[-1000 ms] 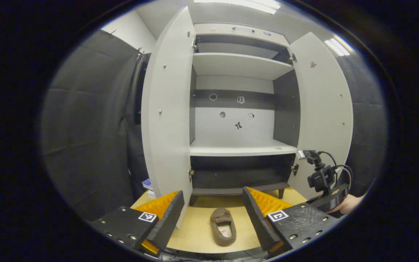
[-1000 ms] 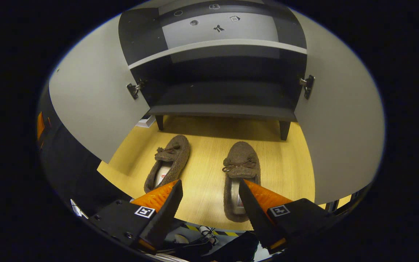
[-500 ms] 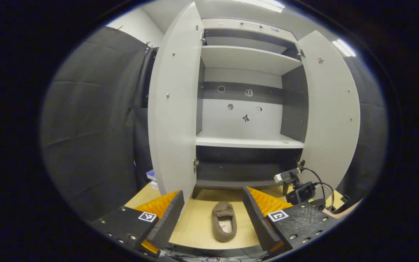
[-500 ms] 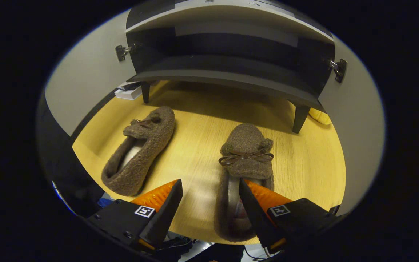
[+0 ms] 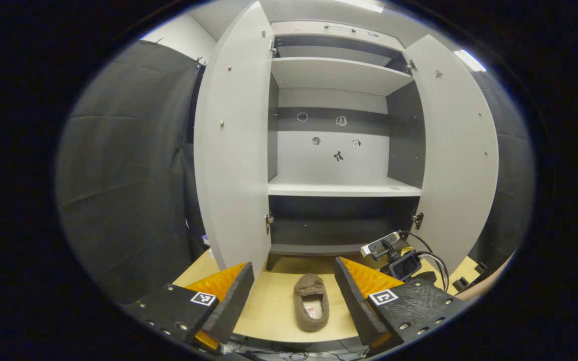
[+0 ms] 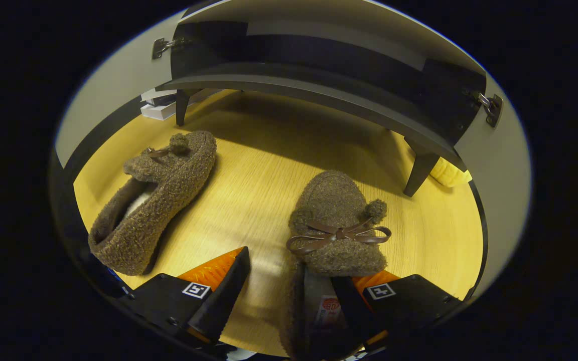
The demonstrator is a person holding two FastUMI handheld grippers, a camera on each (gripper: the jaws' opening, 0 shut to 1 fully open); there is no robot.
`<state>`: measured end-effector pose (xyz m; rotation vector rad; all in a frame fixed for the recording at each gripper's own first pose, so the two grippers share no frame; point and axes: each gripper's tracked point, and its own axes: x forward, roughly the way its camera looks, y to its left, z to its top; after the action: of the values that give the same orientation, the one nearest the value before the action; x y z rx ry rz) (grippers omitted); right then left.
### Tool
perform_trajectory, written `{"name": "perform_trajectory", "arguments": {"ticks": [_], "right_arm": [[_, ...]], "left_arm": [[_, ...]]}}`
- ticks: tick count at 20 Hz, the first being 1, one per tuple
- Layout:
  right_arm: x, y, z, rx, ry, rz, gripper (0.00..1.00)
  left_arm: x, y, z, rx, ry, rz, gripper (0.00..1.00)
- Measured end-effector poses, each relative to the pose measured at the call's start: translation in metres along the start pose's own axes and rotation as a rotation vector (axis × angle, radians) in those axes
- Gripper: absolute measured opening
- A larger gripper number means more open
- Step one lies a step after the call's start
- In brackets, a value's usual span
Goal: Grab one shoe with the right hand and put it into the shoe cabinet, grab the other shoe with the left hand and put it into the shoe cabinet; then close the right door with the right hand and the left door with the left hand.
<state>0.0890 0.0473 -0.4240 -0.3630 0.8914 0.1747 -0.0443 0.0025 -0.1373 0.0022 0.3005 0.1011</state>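
**A:** On the wooden floor (image 6: 249, 185) in front of the shoe cabinet (image 5: 339, 188), your right gripper (image 6: 291, 296) is spread wide and low over the nearer shoe (image 6: 331, 225). One finger sits inside the shoe's opening and the other stands on the bare wood beside it, so the shoe's side wall is between them. Neither finger is pressing yet.

**B:** So what should you watch as you pinch?

**A:** I'd judge the fuzzy wall will squash, so push the fingers down until they bracket the wall near the heel, then squeeze firmly. Keep clear of the bow (image 6: 339, 234); it looks too flimsy to lift by.

**B:** And the second shoe?

**A:** The other shoe (image 6: 153, 193) lies well apart toward the left door (image 5: 234, 150), tipped a little on its side. In the left gripper view you see it (image 5: 311, 308) on the floor between the fingers of your left gripper (image 5: 291, 291), which hangs spread and empty, well back from the cabinet. Leave it there for now.

**B:** Where should the first shoe go?

**A:** Both doors stand open, the right door (image 5: 462, 145) included. The dark bottom shelf (image 6: 319, 95) is just ahead and low, so lift only enough to clear its front edge, slide the shoe in toe first, and mind the cabinet leg (image 6: 419, 168) close by.
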Motion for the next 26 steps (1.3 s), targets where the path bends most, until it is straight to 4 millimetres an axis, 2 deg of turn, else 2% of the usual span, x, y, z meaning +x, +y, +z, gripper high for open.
{"name": "perform_trajectory", "arguments": {"ticks": [1,2,3,4,5,7,9,10,12,15,16,17,19,21,23,26], "right_arm": [[0.001,-0.005,0.001,-0.014,-0.002,-0.03,0.98],[0.004,-0.015,-0.001,-0.032,-0.001,-0.077,0.84],[0.002,-0.021,0.0,-0.038,-0.005,-0.101,0.61],[0.004,-0.019,-0.001,-0.035,0.0,-0.104,0.39],[0.002,-0.018,-0.001,-0.043,0.007,-0.103,0.41],[0.002,-0.018,0.0,-0.07,0.031,-0.111,0.39],[0.004,-0.017,0.0,-0.126,0.036,-0.112,0.28],[0.0,-0.013,0.0,-0.153,0.039,-0.11,0.13],[-0.003,-0.013,-0.003,-0.162,0.067,-0.083,0.06],[-0.013,-0.011,0.005,-0.027,0.072,-0.018,0.02],[-0.02,-0.014,0.011,0.033,0.067,0.004,0.0],[-0.029,-0.015,0.013,0.099,0.068,0.036,0.02],[-0.047,-0.018,0.012,0.182,0.058,0.069,0.02],[-0.055,-0.027,0.013,0.177,0.052,0.069,0.02],[-0.068,-0.029,0.016,0.162,0.034,0.059,0.02],[-0.102,-0.029,0.02,0.206,-0.005,0.081,0.02]], "left_arm": [[0.001,-0.001,0.001,0.004,-0.004,-0.001,0.94],[0.003,-0.003,0.003,0.006,-0.008,-0.003,0.94],[0.003,-0.004,0.003,0.004,-0.01,-0.007,0.94],[0.005,-0.006,0.003,-0.001,-0.011,-0.013,0.94],[0.005,-0.008,0.004,-0.006,-0.012,-0.019,0.94],[0.004,-0.01,0.005,-0.004,-0.019,-0.024,0.94],[0.003,-0.011,0.008,0.023,-0.031,-0.023,0.94],[0.004,-0.011,0.009,0.031,-0.035,-0.025,0.93],[-0.001,-0.013,0.013,0.034,-0.046,-0.032,0.94],[-0.006,-0.01,0.017,0.037,-0.062,-0.027,0.94],[-0.008,-0.009,0.017,0.041,-0.065,-0.024,0.94],[-0.01,-0.007,0.018,0.05,-0.07,-0.02,0.94],[-0.014,-0.001,0.022,0.105,-0.08,-0.009,0.94],[-0.018,0.006,0.031,0.158,-0.108,-0.004,0.94],[-0.017,0.007,0.031,0.157,-0.113,-0.017,0.94],[-0.013,0.007,0.027,0.139,-0.107,-0.041,0.94]]}}
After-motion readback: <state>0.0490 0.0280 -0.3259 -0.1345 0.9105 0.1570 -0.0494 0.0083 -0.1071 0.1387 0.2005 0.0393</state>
